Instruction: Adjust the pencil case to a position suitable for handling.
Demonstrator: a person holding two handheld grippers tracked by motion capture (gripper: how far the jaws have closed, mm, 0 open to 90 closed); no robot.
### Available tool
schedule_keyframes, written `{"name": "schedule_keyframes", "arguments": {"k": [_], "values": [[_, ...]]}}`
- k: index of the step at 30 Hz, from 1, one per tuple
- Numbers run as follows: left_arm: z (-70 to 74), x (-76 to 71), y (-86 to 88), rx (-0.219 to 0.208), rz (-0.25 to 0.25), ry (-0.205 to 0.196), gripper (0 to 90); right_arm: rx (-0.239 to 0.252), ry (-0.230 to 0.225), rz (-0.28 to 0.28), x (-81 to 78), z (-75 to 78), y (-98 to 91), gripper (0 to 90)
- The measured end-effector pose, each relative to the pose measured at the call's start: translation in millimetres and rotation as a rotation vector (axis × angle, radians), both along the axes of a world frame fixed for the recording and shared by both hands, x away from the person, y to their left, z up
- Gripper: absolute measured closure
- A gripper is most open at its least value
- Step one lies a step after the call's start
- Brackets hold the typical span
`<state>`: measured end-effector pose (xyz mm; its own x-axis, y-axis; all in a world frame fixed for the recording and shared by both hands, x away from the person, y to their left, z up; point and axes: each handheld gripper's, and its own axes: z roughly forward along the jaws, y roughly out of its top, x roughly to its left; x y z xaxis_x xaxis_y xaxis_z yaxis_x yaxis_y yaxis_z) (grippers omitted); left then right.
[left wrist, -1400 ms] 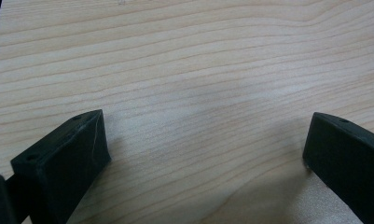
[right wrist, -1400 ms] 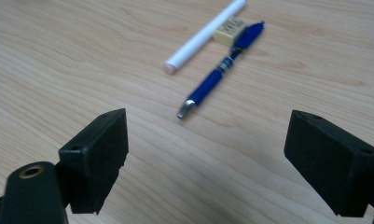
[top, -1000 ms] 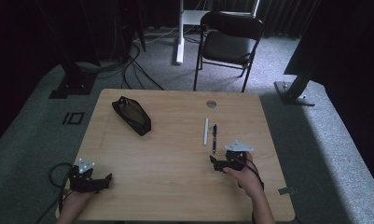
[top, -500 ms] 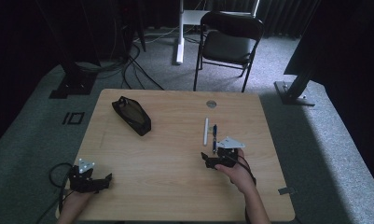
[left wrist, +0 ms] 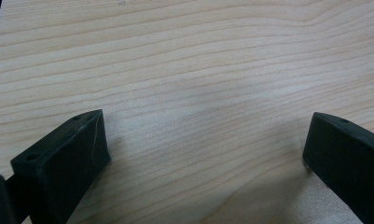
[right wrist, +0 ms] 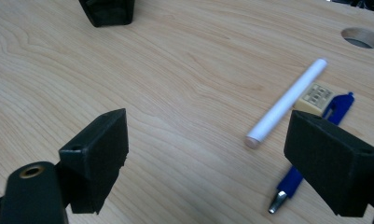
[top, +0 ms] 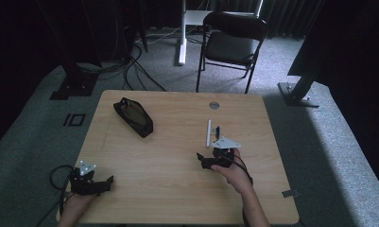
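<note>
Table (right wrist: 184, 70): pale wood-grain top, smooth, matt. Beside the right gripper (right wrist: 208, 154), with its matt black jaws: smooth white plastic pen (right wrist: 287, 102) and glossy blue pen (right wrist: 310, 158) with a metal tip.

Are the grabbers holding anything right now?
No, nothing. The right gripper is open beside the white pen and blue pen; the left gripper is open over bare table.

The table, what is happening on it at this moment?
A person holds a gripper in each hand. The right gripper is open and low over the table, close to a white stick, a blue pen and a small eraser, holding nothing. The left gripper, also open, waits at the near left corner. A black case lies farther back.
</note>
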<state>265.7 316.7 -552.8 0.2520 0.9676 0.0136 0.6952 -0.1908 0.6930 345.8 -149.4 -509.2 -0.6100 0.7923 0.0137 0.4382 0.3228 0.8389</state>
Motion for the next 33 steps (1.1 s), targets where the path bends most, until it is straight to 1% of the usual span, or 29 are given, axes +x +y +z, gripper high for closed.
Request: {"name": "schedule_keyframes", "arguments": {"k": [8, 13, 17, 26, 33], "values": [[0.0, 0.0, 0.0, 0.0, 0.0, 0.0, 0.3, -0.008, -0.004, 0.03, 5.0, 3.5, 13.9, 13.4], [0.0, 0.0, 0.0, 0.0, 0.0, 0.0, 0.3, 0.004, -0.004, 0.043, 7.9, 3.1, 25.2, 13.4], [0.0, 0.0, 0.0, 0.0, 0.0, 0.0, 0.3, -0.004, -0.002, 0.061, 9.6, 2.8, 35.2, 13.4], [0.0, 0.0, 0.0, 0.0, 0.0, 0.0, 0.3, -0.013, -0.003, 0.083, 14.4, 2.9, 51.1, 13.4], [0.0, 0.0, 0.0, 0.0, 0.0, 0.0, 0.3, -0.006, -0.002, 0.102, 19.9, 4.5, 64.5, 13.4]]}}
